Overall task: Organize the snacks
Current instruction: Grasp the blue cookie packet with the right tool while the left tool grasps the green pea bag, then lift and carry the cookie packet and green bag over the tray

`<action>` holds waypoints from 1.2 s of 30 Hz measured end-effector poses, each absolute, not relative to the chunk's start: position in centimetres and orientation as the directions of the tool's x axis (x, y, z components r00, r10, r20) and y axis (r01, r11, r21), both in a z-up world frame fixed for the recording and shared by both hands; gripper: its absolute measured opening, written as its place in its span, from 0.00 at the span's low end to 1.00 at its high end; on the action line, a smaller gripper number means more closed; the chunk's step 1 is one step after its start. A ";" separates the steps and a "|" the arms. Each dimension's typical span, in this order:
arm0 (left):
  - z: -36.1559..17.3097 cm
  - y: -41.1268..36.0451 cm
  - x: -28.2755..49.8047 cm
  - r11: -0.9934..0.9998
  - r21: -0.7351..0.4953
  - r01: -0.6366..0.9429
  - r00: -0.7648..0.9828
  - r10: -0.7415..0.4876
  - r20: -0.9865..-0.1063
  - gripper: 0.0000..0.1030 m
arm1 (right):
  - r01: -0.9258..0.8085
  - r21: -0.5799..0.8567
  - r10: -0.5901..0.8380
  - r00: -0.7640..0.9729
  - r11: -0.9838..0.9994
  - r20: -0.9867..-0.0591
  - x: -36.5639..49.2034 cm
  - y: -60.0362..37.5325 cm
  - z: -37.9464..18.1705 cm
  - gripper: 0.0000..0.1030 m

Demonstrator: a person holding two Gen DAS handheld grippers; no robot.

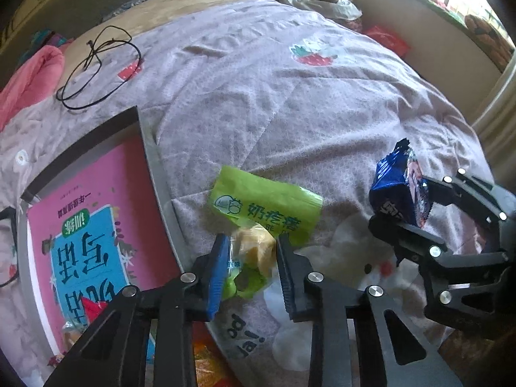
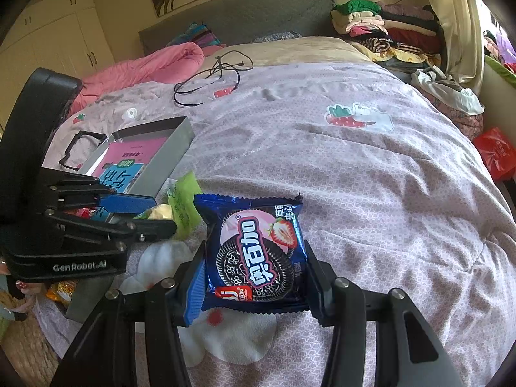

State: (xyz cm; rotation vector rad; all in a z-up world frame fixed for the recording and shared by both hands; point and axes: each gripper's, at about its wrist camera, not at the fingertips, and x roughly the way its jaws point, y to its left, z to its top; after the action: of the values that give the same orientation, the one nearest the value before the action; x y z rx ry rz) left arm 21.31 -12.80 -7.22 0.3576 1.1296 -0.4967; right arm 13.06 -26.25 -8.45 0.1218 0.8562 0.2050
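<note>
A green snack packet (image 1: 267, 206) with pale yellow pieces in its clear end lies on the mauve bedspread (image 1: 290, 96), just right of a grey box (image 1: 151, 161). My left gripper (image 1: 253, 264) points down at that clear end, and its blue and black pads press on it from both sides. The right wrist view shows the same grip, with the left gripper (image 2: 163, 213) at the packet (image 2: 185, 206). My right gripper (image 2: 254, 277) is shut on a blue strawberry sandwich-cookie packet (image 2: 258, 248) and holds it above the bedspread. That packet (image 1: 390, 187) also shows at the right of the left wrist view.
The grey box (image 2: 167, 167) holds a pink book (image 1: 96, 225) and orange wrappers (image 1: 206, 364). A black cable (image 1: 96, 64) lies further up the bed. A pink quilt (image 2: 145, 67) and a clothes pile (image 2: 387, 32) sit at the head. A red bag (image 2: 495, 151) lies off the right edge.
</note>
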 end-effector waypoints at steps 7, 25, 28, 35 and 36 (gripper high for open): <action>-7.0 -12.3 20.7 0.846 0.004 0.533 0.345 -0.213 -0.914 0.27 | -0.129 0.195 0.231 0.647 0.972 -0.726 13.0 -26.3 -8.1 0.50; -3.0 -9.6 16.5 0.856 -0.058 0.513 0.383 -0.289 -0.877 0.27 | -0.145 0.224 0.261 0.684 0.964 -0.681 11.3 -25.8 -6.6 0.50; -2.4 -8.6 15.9 0.864 -0.058 0.501 0.392 -0.285 -0.875 0.27 | -0.150 0.227 0.266 0.689 0.962 -0.674 11.0 -25.5 -6.3 0.50; -1.5 -6.3 14.6 0.879 -0.058 0.474 0.411 -0.280 -0.868 0.27 | -0.173 0.224 0.280 0.698 0.959 -0.659 10.1 -24.0 -5.4 0.50; -1.3 -5.9 14.5 0.881 -0.058 0.469 0.416 -0.278 -0.866 0.27 | -0.177 0.223 0.282 0.701 0.959 -0.655 10.0 -23.8 -5.2 0.50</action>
State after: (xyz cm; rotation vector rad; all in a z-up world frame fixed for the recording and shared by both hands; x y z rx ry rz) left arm 14.47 -5.92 -1.30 0.2051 1.0421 -0.4729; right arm 9.96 -23.83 -5.20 0.1471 0.7526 0.2569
